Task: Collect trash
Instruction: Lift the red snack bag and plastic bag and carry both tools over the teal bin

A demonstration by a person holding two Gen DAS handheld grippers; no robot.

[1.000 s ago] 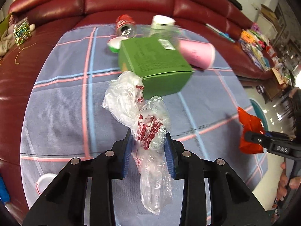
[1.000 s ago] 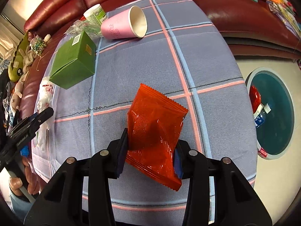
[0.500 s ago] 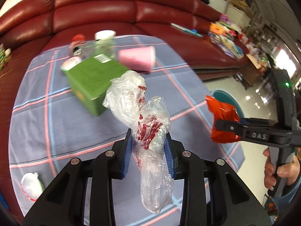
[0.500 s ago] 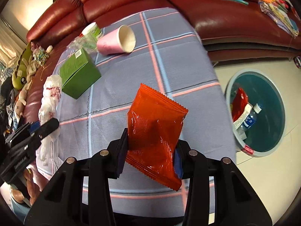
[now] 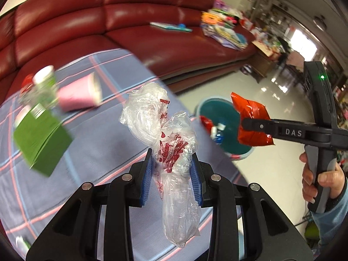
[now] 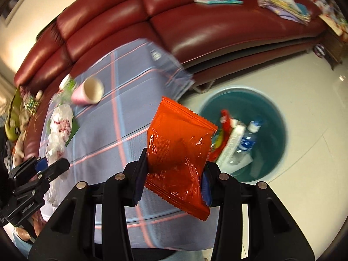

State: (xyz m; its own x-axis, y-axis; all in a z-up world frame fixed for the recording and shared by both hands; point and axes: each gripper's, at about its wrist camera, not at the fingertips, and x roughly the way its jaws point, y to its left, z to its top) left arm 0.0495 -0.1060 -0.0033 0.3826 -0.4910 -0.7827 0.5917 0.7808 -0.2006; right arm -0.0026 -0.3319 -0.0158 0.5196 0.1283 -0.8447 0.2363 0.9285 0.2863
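My left gripper (image 5: pixel 171 174) is shut on a crumpled clear plastic bag with red print (image 5: pixel 171 143), held above the table's right edge. My right gripper (image 6: pixel 171 174) is shut on an orange-red snack packet (image 6: pixel 180 150), held over the table's edge beside a teal round bin (image 6: pixel 276 113) on the floor. The bin (image 5: pixel 226 113) holds a bottle, a red wrapper and white trash. The right gripper (image 5: pixel 245 124) with the packet (image 5: pixel 252 121) shows in the left wrist view, just over the bin. The left gripper (image 6: pixel 52 165) with the bag (image 6: pixel 61 121) shows in the right wrist view.
A pink paper cup (image 5: pixel 80 93) lies on its side on the blue plaid tablecloth (image 5: pixel 97 134), with a green box (image 5: pixel 41 139) and a green-white cup (image 5: pixel 43 80) nearby. A red leather sofa (image 5: pixel 152 39) curves behind the table, with books and papers on it. The floor is pale tile.
Both grippers have swung right toward the bin with their loads. The bin has come nearer in both views, and the packet now hangs at its rim.
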